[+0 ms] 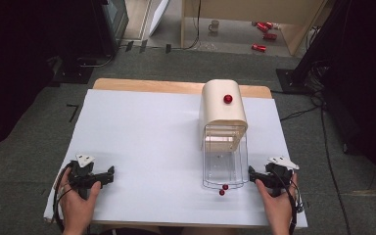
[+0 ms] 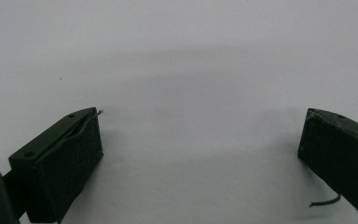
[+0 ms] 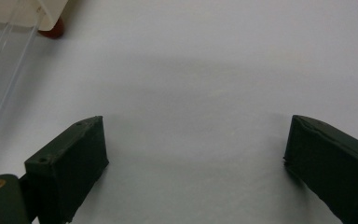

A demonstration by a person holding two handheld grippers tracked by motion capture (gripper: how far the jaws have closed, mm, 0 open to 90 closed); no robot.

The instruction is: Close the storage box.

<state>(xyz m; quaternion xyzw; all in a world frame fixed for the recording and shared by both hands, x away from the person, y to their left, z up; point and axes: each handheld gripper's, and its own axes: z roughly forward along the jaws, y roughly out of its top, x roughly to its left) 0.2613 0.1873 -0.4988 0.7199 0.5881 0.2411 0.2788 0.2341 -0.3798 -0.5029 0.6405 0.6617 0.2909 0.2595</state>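
the bread box [image 1: 223, 113] is sitting at the far right of the table [image 1: 142, 147], its clear door [image 1: 225, 164] swung down flat toward us, red knob [image 1: 225, 187] at the near edge. we are resting the right gripper [image 1: 252, 172] just beside the door's right corner, jaws spread and holding nothing, likely placed to reach the knob. we are parking the left gripper [image 1: 108, 175] well apart at the near left, jaws spread wide over bare table, keeping out of the way.

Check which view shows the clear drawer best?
High view: the clear drawer shows whole, pulled out of the cream box, red knob in front. Right gripper view catches just its edge; left gripper view shows bare table.
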